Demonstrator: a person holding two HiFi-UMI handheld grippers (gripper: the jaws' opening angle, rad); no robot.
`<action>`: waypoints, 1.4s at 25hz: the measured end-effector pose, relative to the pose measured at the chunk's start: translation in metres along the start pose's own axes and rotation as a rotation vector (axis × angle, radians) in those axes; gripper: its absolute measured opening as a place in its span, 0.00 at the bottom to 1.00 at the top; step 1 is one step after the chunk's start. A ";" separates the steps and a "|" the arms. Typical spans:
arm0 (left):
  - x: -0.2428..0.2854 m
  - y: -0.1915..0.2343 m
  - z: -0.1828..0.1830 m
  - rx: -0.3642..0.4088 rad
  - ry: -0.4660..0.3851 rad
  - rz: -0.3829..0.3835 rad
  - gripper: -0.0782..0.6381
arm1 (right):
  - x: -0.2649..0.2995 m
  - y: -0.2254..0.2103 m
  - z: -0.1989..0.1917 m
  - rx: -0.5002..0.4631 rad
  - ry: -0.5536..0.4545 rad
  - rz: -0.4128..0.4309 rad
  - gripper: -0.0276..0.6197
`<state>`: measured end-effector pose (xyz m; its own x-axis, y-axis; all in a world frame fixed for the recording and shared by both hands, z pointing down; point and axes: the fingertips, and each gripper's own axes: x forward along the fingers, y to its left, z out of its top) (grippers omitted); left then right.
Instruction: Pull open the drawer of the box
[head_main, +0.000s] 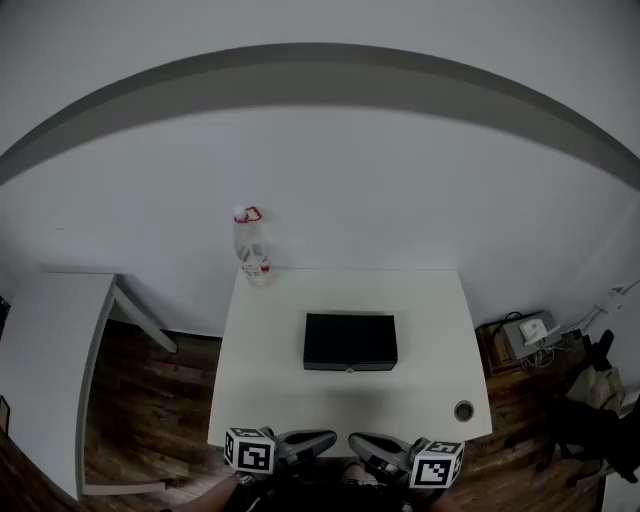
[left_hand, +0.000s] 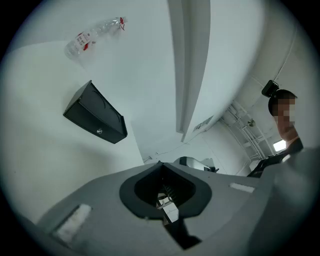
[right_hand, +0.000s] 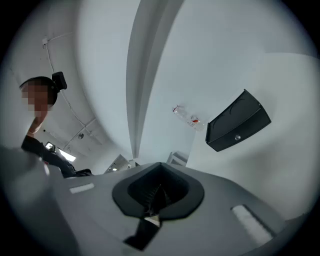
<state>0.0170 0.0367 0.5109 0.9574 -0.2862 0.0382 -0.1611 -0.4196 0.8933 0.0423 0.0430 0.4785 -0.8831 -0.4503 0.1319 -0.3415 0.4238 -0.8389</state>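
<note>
Approach not begun: flat black rectangular box (head_main: 350, 340) sits mid white surface (head_main: 260, 400), small silver drawer knob (head_main: 349, 369) on its near face. The left tongs (head_main: 328, 439) and right tongs (head_main: 357, 441) are clenched, empty (well short of the box). Next: open one, reach the knob.

White wall (head_main: 400, 170), wood floor (head_main: 150, 400) — a white table (head_main: 300, 400).

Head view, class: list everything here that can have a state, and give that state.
box: drawer closed
bottle: upright, cap on
left gripper: shut, empty
right gripper: shut, empty
</note>
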 end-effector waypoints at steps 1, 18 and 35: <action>-0.001 0.000 -0.001 0.001 -0.001 0.001 0.11 | -0.001 -0.001 -0.002 -0.003 0.002 0.003 0.05; -0.005 0.003 -0.001 -0.013 -0.014 0.006 0.11 | -0.002 -0.004 0.003 0.015 -0.031 -0.020 0.05; -0.033 0.110 0.114 0.089 -0.062 0.355 0.11 | -0.010 -0.034 0.005 0.092 -0.111 -0.136 0.06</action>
<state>-0.0591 -0.0978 0.5566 0.8222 -0.4781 0.3089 -0.5033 -0.3572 0.7868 0.0646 0.0293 0.5026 -0.7882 -0.5846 0.1922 -0.4196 0.2821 -0.8628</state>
